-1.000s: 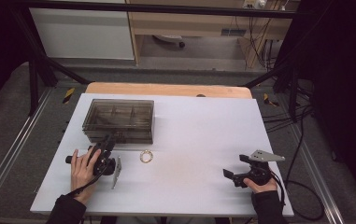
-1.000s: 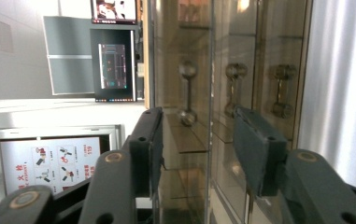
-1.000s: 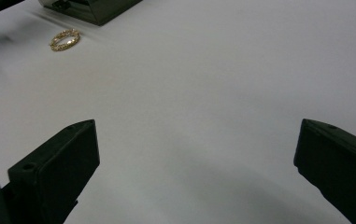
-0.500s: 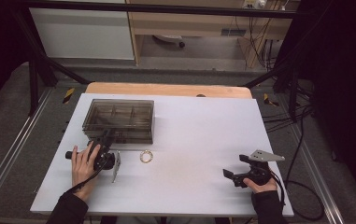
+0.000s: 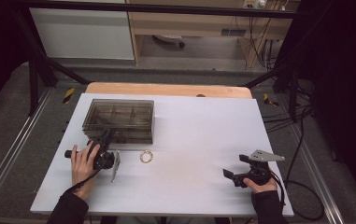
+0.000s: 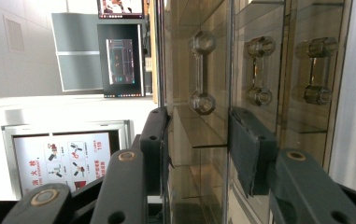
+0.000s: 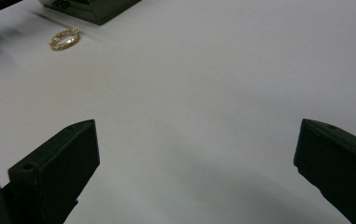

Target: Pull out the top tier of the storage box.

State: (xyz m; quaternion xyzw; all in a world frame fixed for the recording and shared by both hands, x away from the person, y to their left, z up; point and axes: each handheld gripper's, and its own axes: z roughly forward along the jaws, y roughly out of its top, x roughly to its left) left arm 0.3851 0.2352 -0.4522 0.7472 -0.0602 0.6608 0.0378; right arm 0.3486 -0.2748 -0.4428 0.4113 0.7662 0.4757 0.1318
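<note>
Counter (image 5: 199, 140): white top, wooden strip along the far edge. Smoked clear compartment box (image 5: 119, 120) lay far-left, long axis left to right, lid closed as far as I could tell.

Left gripper (image 5: 102, 142) sat at the box's near-left edge; its fingers (image 6: 252, 154) had just been closing and straddled the box's clear wall, contact not confirmed. I judged the step as taking hold of the box edge, probably the lid. Next move: close fully, then lift gently.

Right gripper (image 5: 229, 175), near-right, rested with fingers (image 7: 54, 172) wide apart, nothing between.

Gold ring (image 5: 146, 156) lay flat just near of the box.
</note>
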